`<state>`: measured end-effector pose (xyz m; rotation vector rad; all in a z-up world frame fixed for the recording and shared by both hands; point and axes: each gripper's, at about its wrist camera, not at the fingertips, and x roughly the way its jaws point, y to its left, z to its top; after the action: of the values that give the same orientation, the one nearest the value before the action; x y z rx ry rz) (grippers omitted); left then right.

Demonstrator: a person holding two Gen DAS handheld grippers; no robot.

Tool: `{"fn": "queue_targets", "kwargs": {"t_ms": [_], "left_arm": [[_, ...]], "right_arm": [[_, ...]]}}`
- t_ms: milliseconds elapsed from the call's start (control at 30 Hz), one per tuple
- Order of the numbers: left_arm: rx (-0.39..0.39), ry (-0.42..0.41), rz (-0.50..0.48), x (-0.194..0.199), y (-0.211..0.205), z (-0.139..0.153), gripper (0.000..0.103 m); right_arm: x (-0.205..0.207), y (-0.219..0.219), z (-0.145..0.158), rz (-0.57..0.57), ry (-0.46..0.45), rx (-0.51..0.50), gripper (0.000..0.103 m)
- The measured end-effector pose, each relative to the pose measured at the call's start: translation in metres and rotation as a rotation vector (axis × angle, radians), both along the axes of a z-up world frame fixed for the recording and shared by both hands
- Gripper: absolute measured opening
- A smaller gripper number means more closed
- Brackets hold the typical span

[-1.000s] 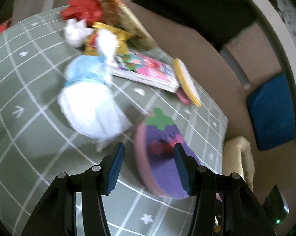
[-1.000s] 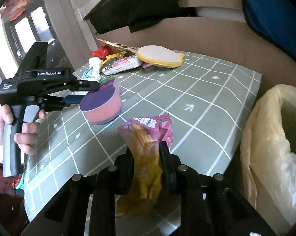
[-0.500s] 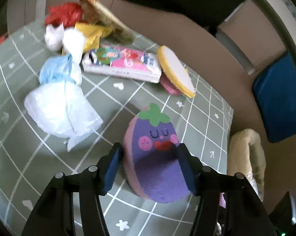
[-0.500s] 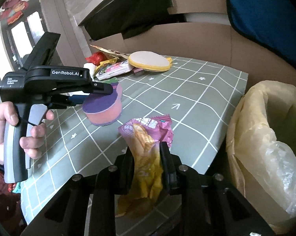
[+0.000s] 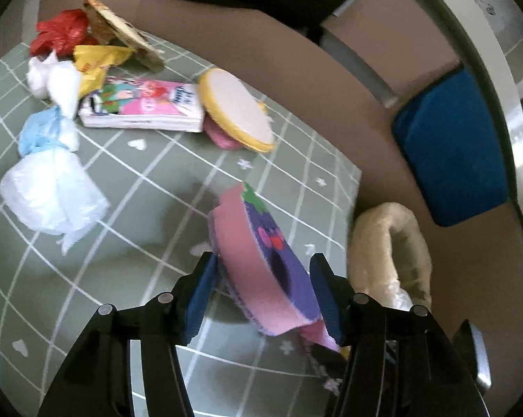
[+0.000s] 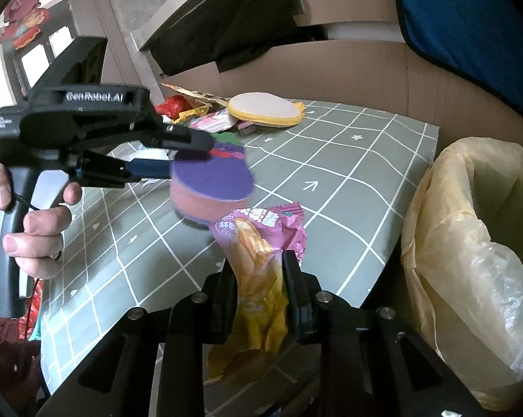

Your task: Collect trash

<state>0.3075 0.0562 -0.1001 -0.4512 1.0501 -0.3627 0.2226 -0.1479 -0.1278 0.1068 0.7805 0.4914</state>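
Both tools loaded, bin bag to your right

Your left gripper (image 5: 261, 292) has the eggplant-faced sponge (image 5: 265, 264) between its jaws, which are closing on it; the sponge looks lifted clear of the green checked table (image 5: 150, 187), though blur makes that uncertain; your right gripper (image 6: 258, 285) is narrow, pinched on the purple-and-yellow snack wrapper (image 6: 258, 257); you are in the carry step; the yellow bin bag (image 6: 470, 243) gapes just past the table edge; next, swing each load over its mouth before letting go; the white plastic bundle (image 5: 49, 194), pink carton (image 5: 143, 107) and red wrapper (image 5: 60, 33) wait at the far end.
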Motion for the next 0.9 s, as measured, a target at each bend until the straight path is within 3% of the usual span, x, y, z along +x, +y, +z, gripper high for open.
{"fn": "queue_targets", "kwargs": {"t_ms": [333, 533, 767, 900], "left_arm": [[-0.042, 0.027, 0.000, 0.012, -0.017, 0.005, 0.056], [-0.012, 0.031, -0.001, 0.022, -0.032, 0.006, 0.048], [0.086, -0.053, 0.003, 0.017, -0.034, 0.018, 0.035], [0.134, -0.131, -0.007, 0.006, -0.024, 0.031, 0.034]], "right_arm": [[0.000, -0.001, -0.002, -0.002, 0.002, 0.012, 0.024], [-0.003, -0.001, -0.003, -0.012, -0.005, 0.019, 0.024], [-0.007, -0.005, 0.005, -0.039, -0.041, 0.015, 0.024], [-0.007, -0.002, 0.015, -0.039, -0.075, 0.003, 0.024]]}}
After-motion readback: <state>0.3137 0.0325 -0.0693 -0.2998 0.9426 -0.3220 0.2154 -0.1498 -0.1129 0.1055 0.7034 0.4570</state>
